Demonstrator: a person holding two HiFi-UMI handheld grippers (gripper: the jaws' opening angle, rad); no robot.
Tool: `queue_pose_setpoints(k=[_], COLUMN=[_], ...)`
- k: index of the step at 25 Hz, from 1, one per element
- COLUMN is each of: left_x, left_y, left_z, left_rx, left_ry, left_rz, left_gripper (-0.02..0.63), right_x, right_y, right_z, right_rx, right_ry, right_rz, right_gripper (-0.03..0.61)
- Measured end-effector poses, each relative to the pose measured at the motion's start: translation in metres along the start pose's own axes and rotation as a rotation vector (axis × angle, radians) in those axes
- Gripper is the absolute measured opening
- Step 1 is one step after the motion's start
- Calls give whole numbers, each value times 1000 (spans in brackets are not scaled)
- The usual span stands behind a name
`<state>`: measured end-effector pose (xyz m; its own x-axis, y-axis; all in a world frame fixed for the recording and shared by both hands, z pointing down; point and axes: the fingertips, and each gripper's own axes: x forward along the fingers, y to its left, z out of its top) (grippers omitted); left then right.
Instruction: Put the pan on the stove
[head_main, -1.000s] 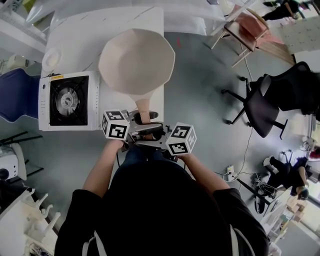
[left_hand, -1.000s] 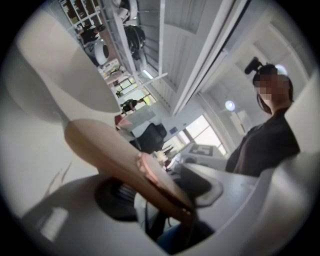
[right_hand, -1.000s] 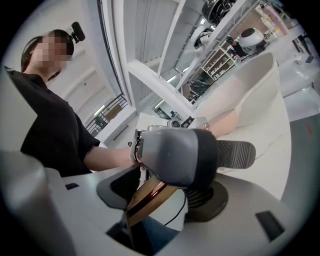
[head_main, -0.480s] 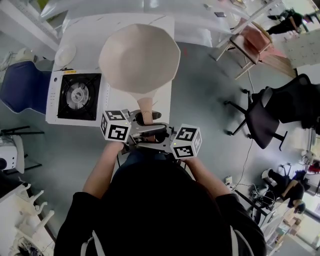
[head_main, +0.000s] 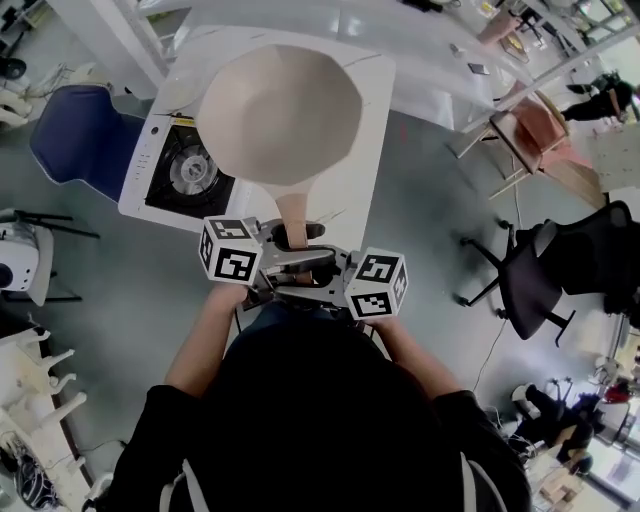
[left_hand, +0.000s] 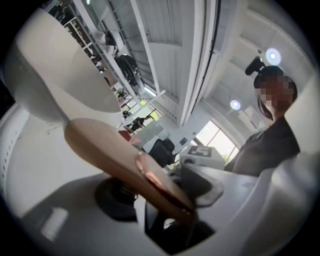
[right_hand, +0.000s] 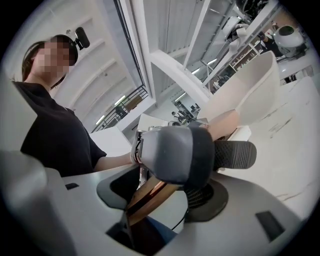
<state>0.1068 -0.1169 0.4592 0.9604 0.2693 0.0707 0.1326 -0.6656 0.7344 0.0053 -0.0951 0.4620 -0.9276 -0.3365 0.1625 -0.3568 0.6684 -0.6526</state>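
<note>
A pale pink pan (head_main: 278, 110) hangs in the air over the white table (head_main: 360, 180), and its left rim overlaps the right edge of the white portable stove (head_main: 170, 170) with its black burner. The tan handle (head_main: 292, 212) runs back toward me. My left gripper (head_main: 272, 240) and right gripper (head_main: 315, 268) are both shut on that handle, side by side. In the left gripper view the handle (left_hand: 115, 157) runs between the jaws up to the bowl (left_hand: 55, 75). In the right gripper view the handle's coppery end (right_hand: 147, 197) sits under a grey pad.
A small white dish (head_main: 178, 92) lies behind the stove. A blue chair (head_main: 75, 135) stands left of the table. A black office chair (head_main: 540, 270) and a wooden chair (head_main: 535, 140) stand on the grey floor at right. White racks (head_main: 30, 370) are at lower left.
The pan, held in both grippers, has swung left relative to the table. It was right of the stove and now overlaps the stove's right edge. The grip looks the same.
</note>
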Motion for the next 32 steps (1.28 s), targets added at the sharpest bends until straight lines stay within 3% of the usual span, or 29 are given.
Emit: queue_pose_setpoints(k=[19,32], left_x=[-104,-131], left_y=[-10,1], left_z=[-10,-30], left_rx=[-19,-78], left_ry=[-179,-228], left_rz=[221,245], left_gripper=[256,258], right_x=[81,107], right_y=[49,50], right_z=[-10,-30], right_rx=[-53,-15], right_ry=[145,203], right_rz=[235,265], right_gripper=[241,242])
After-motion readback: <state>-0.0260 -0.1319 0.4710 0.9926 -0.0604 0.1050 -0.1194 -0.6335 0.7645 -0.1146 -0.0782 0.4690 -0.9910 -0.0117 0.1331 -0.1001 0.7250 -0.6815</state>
